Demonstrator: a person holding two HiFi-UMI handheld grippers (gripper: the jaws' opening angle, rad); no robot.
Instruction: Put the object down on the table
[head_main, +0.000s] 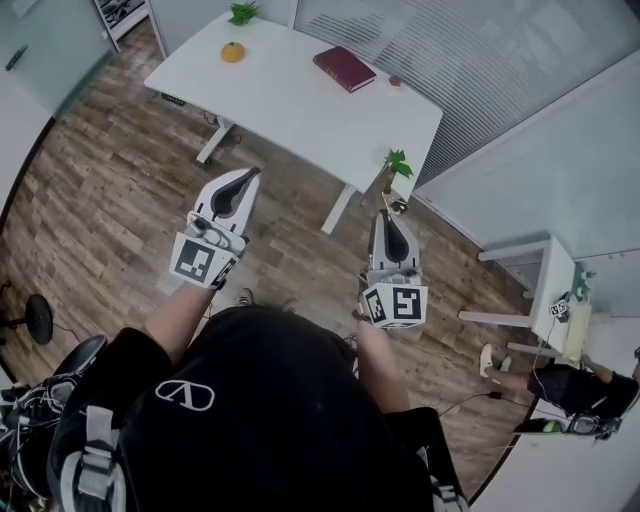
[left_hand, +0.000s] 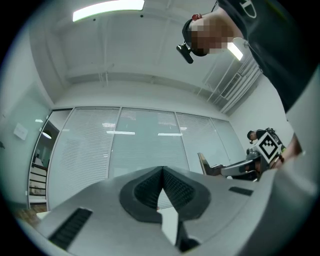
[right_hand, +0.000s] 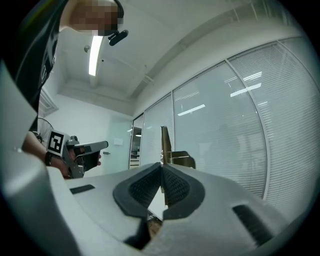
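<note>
— White table (head_main: 300, 110) lies ahead of you across the wood floor (head_main: 110, 200), and neither of your tools reaches it. How do your jaws stand?

— Your left gripper (head_main: 252, 175) is clenched. In its own view the ribbed pads (left_hand: 145, 190) meet at the tip with nothing between them, only the glass wall and the ceiling beyond.

— And your right?

— Your right gripper (head_main: 386, 216) is clenched too, its pads (right_hand: 142, 187) tip to tip and empty. You hold both grippers out in front of your body, tilted upward and well apart from each other.

— So where is your object?

— The orange object (head_main: 233, 52) sits on the table near its far left corner, well apart from both your grippers. A green plant (head_main: 242, 13) stands at the far edge just behind it.

— What else is on your table?

— A red book (head_main: 344, 68) lies flat toward the far right edge, with a small red thing (head_main: 396, 80) just beside it.

— You also have a second plant (head_main: 397, 161) by the table's near right corner, just past your right gripper's tip in the head view. I cannot tell whether it stands on the top or beyond the edge.
</note>
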